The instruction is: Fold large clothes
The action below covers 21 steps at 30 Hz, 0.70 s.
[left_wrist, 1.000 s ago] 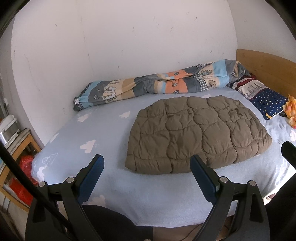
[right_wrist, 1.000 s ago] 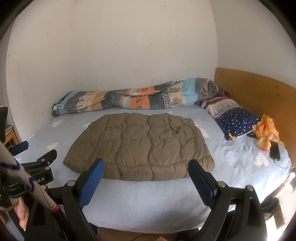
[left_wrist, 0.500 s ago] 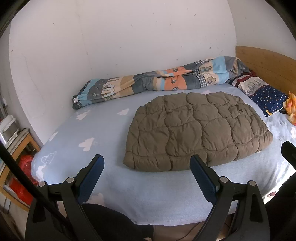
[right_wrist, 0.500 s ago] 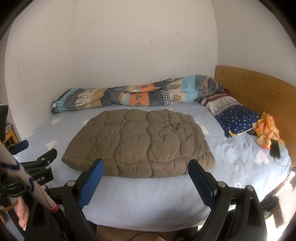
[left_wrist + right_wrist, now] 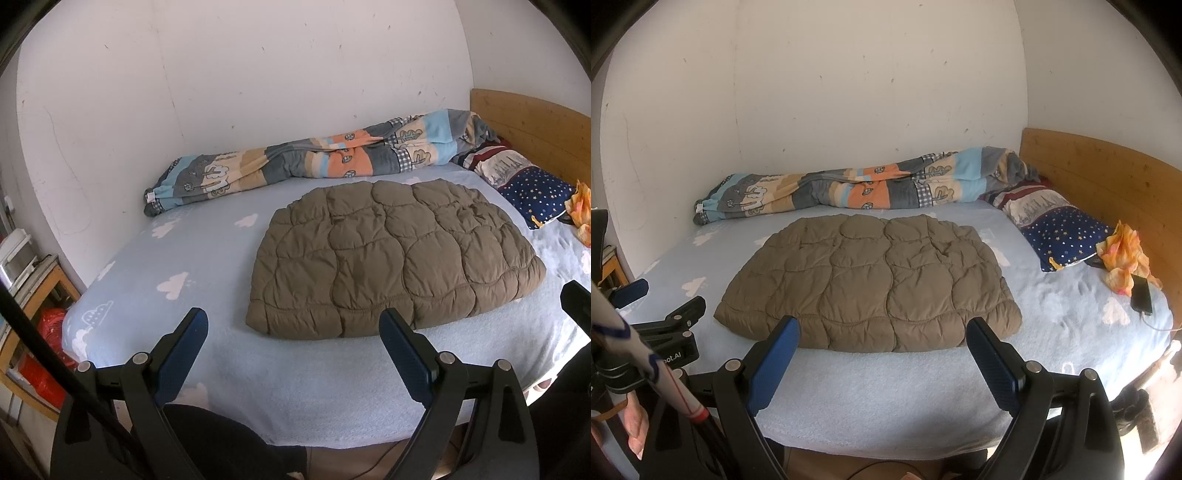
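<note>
White scuffed wall (image 5: 868, 92) behind, 12 o'clock. Bed (image 5: 894, 398) with pale blue cloud-print sheet fills the middle. Wooden headboard (image 5: 1100, 173) at 3 o'clock, pillow (image 5: 1063, 236) against it. Wooden shelf (image 5: 40, 295) at 9 o'clock, red stuff underneath. Daylight spilling in low at 4 o'clock.

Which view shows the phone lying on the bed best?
The right wrist view: the phone lies in full view on the sheet, beside the orange cloth, a cable at its near end. The left wrist view cuts it off; only the cloth's edge shows there.
</note>
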Motion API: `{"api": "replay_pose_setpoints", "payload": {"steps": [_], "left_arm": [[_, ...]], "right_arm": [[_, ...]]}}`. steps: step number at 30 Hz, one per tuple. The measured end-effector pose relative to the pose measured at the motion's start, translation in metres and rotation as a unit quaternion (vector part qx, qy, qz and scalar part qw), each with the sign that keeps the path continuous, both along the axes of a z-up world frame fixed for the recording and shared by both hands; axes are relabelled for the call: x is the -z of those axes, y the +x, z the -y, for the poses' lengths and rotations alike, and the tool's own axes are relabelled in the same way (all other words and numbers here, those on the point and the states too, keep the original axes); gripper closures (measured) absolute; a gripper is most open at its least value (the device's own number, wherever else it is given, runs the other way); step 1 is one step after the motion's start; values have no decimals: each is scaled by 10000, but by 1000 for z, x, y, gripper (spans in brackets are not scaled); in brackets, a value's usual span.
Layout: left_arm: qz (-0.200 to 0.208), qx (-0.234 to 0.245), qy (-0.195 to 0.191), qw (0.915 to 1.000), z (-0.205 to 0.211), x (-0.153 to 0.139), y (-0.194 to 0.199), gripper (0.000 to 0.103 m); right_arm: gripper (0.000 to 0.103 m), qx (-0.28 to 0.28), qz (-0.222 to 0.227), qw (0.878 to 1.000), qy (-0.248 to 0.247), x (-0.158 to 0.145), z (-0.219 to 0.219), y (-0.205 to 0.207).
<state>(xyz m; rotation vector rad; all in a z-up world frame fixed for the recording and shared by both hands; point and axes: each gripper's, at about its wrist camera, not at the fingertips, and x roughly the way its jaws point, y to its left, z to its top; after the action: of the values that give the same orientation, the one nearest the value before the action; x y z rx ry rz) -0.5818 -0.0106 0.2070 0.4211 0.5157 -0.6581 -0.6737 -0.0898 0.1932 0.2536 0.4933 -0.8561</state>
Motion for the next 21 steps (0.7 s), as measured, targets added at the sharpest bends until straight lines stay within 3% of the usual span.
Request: {"api": "replay_pose_setpoints", "payload": {"steps": [21], "left_arm": [[-10,5,12,10000,0,1,-1,10]], "right_arm": [[9,42,-6,10000,27,4,-1,0]]}}
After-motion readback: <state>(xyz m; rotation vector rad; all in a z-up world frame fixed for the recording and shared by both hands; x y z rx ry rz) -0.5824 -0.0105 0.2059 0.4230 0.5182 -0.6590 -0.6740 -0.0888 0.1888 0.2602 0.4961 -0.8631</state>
